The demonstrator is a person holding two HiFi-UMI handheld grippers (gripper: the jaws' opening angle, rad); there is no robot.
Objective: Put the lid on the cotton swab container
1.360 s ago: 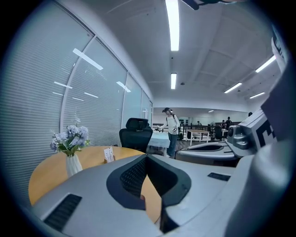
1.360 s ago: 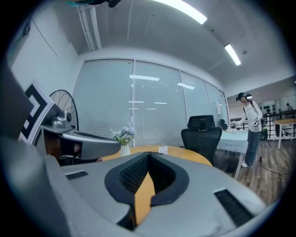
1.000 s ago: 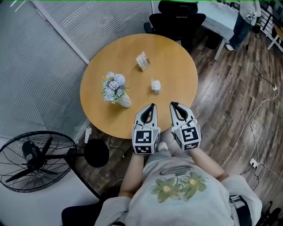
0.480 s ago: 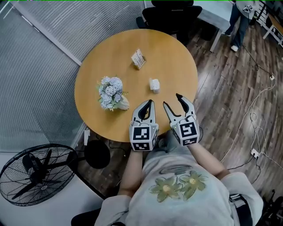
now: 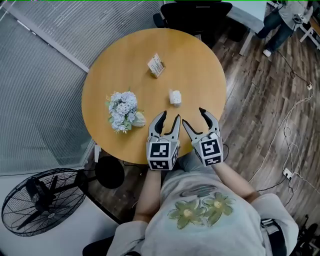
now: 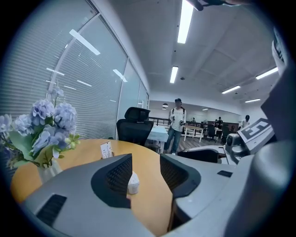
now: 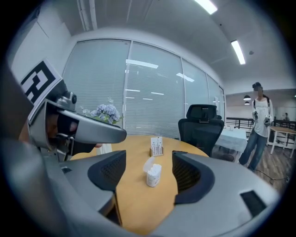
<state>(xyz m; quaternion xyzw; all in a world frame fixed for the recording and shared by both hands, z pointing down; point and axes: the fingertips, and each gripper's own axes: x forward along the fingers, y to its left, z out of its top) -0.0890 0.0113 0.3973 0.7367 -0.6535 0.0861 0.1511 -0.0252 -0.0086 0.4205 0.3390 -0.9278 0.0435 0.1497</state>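
Observation:
A small white cotton swab container [image 5: 175,97] stands on the round wooden table [image 5: 125,60], its hinged lid tipped back open [image 7: 149,165]. In the left gripper view the container [image 6: 133,183] shows between the jaws, far ahead. My left gripper [image 5: 167,120] hovers over the table's near edge, its jaws having just been opening, nothing between them. My right gripper [image 5: 192,118] hangs beside it, jaws also having just been opening and empty. Both point toward the container from a short way off.
A vase of blue-white flowers [image 5: 123,110] stands at the table's left. A small card holder [image 5: 156,65] sits beyond the container. A black office chair [image 5: 197,12] is behind the table, a floor fan [image 5: 42,200] at lower left, and a person [image 7: 256,125] stands in the background.
Both grippers were shut a second ago and now stand open; the right opened first, then the left. Both have edged forward and lower over the table's near edge.

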